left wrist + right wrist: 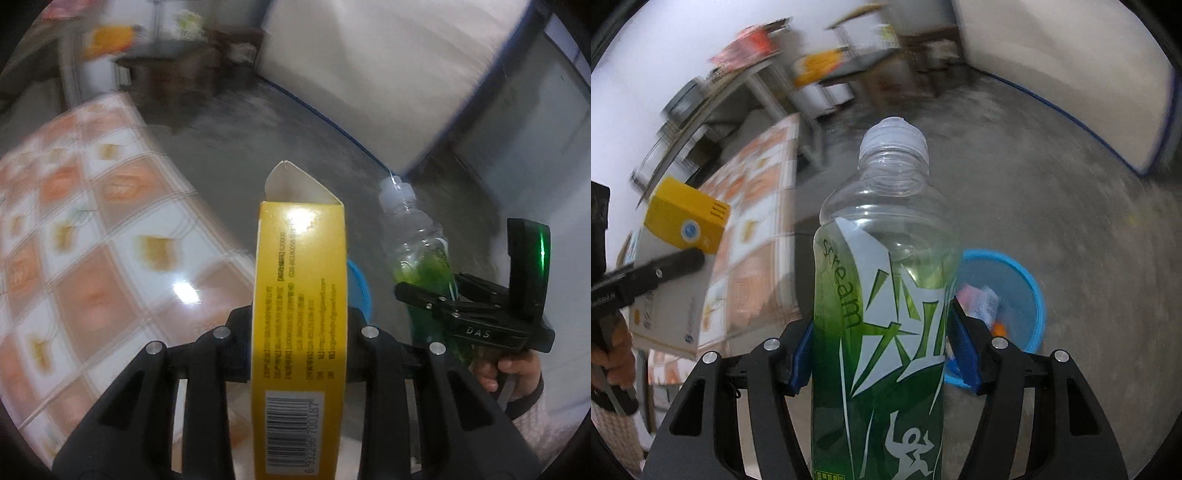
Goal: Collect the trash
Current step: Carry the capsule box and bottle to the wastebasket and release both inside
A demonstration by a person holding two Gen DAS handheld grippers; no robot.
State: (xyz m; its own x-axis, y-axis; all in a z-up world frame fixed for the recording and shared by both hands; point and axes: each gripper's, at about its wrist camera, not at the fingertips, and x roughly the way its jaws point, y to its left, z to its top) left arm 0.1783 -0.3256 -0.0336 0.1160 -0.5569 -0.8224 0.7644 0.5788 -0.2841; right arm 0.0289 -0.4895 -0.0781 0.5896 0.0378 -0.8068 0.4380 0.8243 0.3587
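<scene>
**Box and bottle held above the floor**

The left gripper point(299, 332) pinched a narrow yellow carton point(300, 306), its white top flap open and a barcode near its lower end. The right gripper point(882, 354) clamped a clear, capped plastic bottle point(882, 295) with a green "scream" label. A blue bin point(1015, 295) holding scraps stood on the concrete floor point(1052, 184), right of a tile-patterned table point(92, 221).

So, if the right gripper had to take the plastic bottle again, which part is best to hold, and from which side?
The labelled body of the plastic bottle, as the right gripper holds it now: one pad on each side, coming from the base end along its length. The body there is wide and straight-walled, while the shoulder narrows to the cap and would likely slip.
</scene>
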